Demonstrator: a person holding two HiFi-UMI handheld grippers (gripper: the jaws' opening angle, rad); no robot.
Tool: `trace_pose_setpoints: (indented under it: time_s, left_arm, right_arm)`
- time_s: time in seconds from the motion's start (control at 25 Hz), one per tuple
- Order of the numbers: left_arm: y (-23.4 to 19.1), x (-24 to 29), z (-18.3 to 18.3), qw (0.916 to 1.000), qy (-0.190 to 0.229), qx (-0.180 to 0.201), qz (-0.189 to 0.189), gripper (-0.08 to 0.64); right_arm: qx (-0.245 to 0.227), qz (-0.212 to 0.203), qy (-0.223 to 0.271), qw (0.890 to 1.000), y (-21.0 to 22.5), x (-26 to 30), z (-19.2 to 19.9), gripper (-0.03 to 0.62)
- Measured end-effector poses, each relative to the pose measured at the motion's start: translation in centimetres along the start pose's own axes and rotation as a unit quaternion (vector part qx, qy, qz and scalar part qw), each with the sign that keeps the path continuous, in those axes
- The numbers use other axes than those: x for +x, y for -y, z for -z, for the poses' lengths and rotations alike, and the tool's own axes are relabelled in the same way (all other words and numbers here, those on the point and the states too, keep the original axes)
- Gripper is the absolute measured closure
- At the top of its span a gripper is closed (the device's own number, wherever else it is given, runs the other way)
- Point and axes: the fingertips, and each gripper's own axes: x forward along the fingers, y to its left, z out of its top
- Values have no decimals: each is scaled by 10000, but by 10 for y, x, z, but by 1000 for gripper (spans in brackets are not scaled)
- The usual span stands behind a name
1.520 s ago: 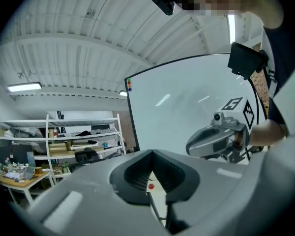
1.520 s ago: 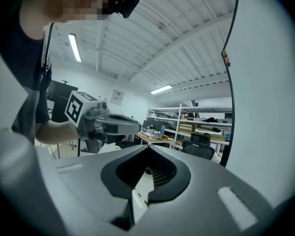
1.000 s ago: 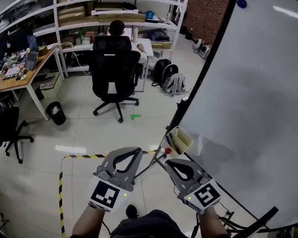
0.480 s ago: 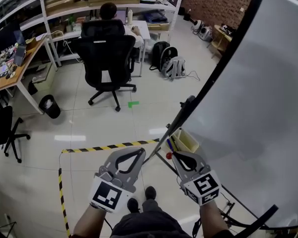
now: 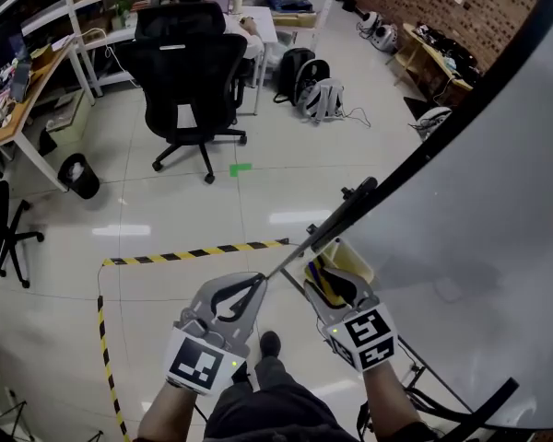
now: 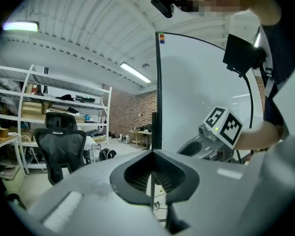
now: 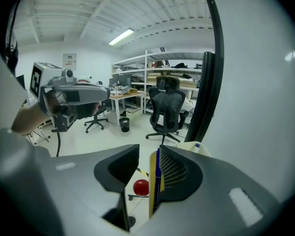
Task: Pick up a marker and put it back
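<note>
The marker (image 7: 158,181), a slim blue stick with a yellow strip beside it, sits between my right gripper's (image 5: 329,276) jaws, flat against the ribbed right-hand pad and clear of the other; those jaws are opening. Its long axis runs along the jaws, pointing ahead to the cream plastic tray (image 5: 358,263) at the smooth whiteboard's (image 5: 479,210) lower edge, just beyond the tips. My left gripper (image 5: 251,284) is closed on nothing, off to the side, so I judge the right does this

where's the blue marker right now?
Right gripper view: the blue marker stands between the right tongs' opening jaws, beside the cream tray at the whiteboard's foot.
</note>
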Motion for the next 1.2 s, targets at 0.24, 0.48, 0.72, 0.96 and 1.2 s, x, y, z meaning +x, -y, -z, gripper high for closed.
trace_pose_setpoints:
  time_s: [0.24,0.48,0.72,0.96,1.2]
  left_arm:
    - [-14,4,13,9999,45,-149,-74,555]
    - [-22,2,24,9991,33,-400,-114,555]
    - [-31,0,30,9986,6,-515,-96,555]
    - [-28,2,34,9985,-28,-548,-7,555]
    - [-27,5,31,9983,-26,-580,86,555]
  right_arm:
    - [-69,207,-421,9989,11,11,5,474]
    - [-445,415,-1119,9919,15,21,19,474]
    - [-470,433,-1386,9883,19,26,19,494]
    - [-603,505,-1510,9854,24,29,21,541]
    - [-710,667,-1612,9821,25,32,21,543]
